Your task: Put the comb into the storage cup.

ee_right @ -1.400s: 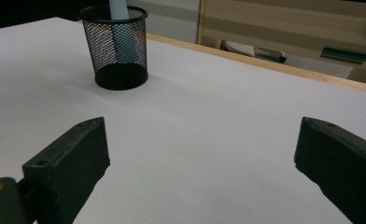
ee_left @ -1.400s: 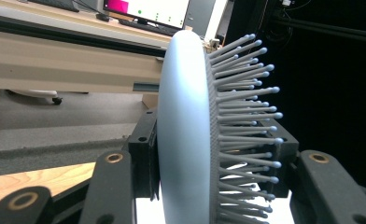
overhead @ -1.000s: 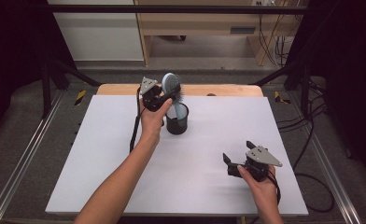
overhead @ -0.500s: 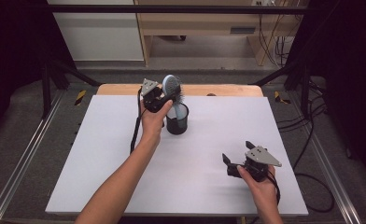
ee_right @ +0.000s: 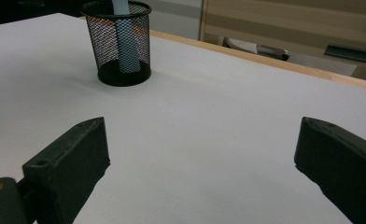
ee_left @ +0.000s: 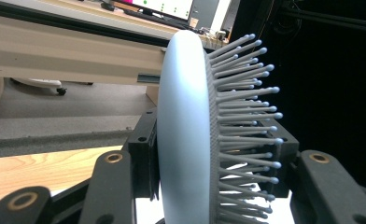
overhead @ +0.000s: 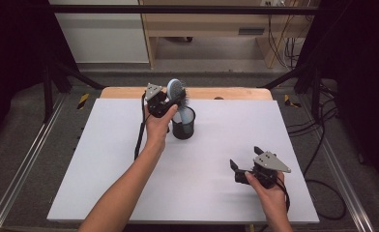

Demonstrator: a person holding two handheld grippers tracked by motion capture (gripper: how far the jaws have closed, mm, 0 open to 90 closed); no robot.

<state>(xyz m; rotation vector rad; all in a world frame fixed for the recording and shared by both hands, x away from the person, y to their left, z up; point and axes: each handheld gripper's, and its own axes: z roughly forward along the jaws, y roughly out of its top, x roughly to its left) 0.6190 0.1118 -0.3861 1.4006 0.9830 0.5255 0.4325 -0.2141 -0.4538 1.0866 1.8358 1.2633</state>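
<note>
Hairbrush, pale blue with grey bristles, stands upright with its handle down inside the black mesh cup; head rises above the cup rim. Cup sits on the white table, toward its far edge.

Left gripper is just above the cup on its near-left side, clenched on the brush head: in the left gripper view one jaw presses the smooth back, the other sits among the bristles.

Right gripper is well apart from the cup, toward the near-right of the table, jaws spread wide, nothing between them. The right gripper view shows the cup with the brush handle inside, beyond the jaws to their left.
</note>
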